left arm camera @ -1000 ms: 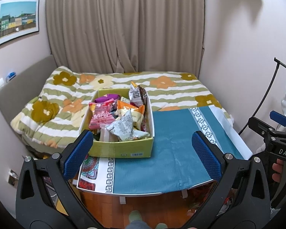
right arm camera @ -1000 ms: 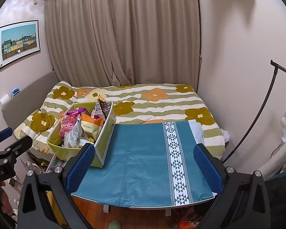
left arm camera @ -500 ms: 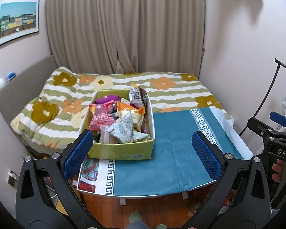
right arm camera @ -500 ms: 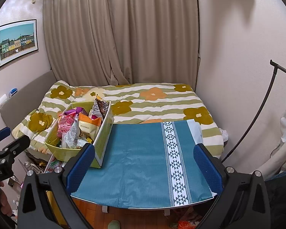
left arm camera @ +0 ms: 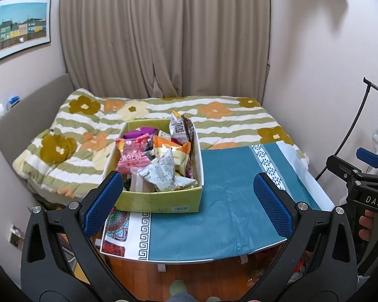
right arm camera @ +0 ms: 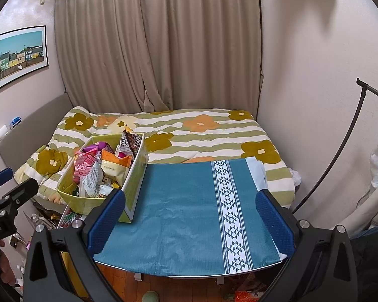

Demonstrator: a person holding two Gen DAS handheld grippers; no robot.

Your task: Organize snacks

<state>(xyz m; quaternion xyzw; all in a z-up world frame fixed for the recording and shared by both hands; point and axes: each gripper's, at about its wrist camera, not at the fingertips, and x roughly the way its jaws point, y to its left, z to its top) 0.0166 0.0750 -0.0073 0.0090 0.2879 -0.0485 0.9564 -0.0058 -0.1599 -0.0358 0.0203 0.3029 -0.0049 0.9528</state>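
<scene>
A yellow-green box [left arm camera: 161,201] sits on the left part of the counter [left arm camera: 239,214], which is covered by a blue cloth [right arm camera: 184,216]. The box is full of snack bags all jumbled together. A pink bag [left arm camera: 132,156] lies near the left side of the box. An orange bag [left arm camera: 172,151] is just beside it, and a gray crinkly bag [left arm camera: 163,173] sits in front, close to the near wall. A tall brown and white bag [left arm camera: 180,128] stands up at the back right corner. A purple bag [left arm camera: 137,133] peeks out at the back.

The left gripper [left arm camera: 186,201] hangs in the air above the near edge of the counter. Its blue fingers [left arm camera: 102,203] are spread wide and hold nothing. The right gripper [right arm camera: 189,214] hangs over the blue cloth, well apart from the box. Its fingers [right arm camera: 274,216] are spread wide too, with nothing in them.

Behind the counter is a bed [right arm camera: 201,130] with a striped flower blanket.
</scene>
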